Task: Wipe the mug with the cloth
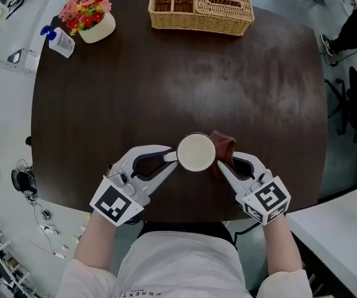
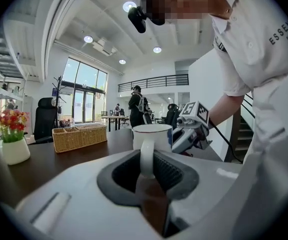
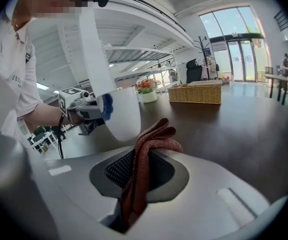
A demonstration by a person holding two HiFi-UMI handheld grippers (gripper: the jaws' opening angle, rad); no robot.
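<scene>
Closest below the head camera is the person's white shirt [image 1: 184, 269]. Its sleeve, in the left gripper view, carries the letters "ESSEN" before the print runs out of sight. Each gripper's cube shows a black-and-white square marker.

A dark brown wooden table [image 1: 166, 85] with rounded corners stands on a pale grey floor [image 1: 4, 104]. At its far edge sits a wicker basket [image 1: 201, 8] with compartments. At the far left corner are a white pot of red and pink flowers [image 1: 90, 16] and a small bottle [image 1: 59, 41] with a blue cap. The gripper views show a tall, bright room with round ceiling lights, high windows [image 2: 83, 91], a railed upper gallery and people standing far back.

The white mug [image 1: 196, 152] is at the near edge of the table, its opening up, between the two grippers. The left gripper [image 1: 169, 157] has its jaws clamped on the mug's handle [image 2: 147, 156], which stands upright between them. The right gripper [image 1: 221, 164] pinches a folded reddish-brown cloth [image 1: 223, 144], which rises above its jaws just beside the mug's right wall. Whether cloth and mug touch I cannot tell, nor whether the mug rests on the table.
</scene>
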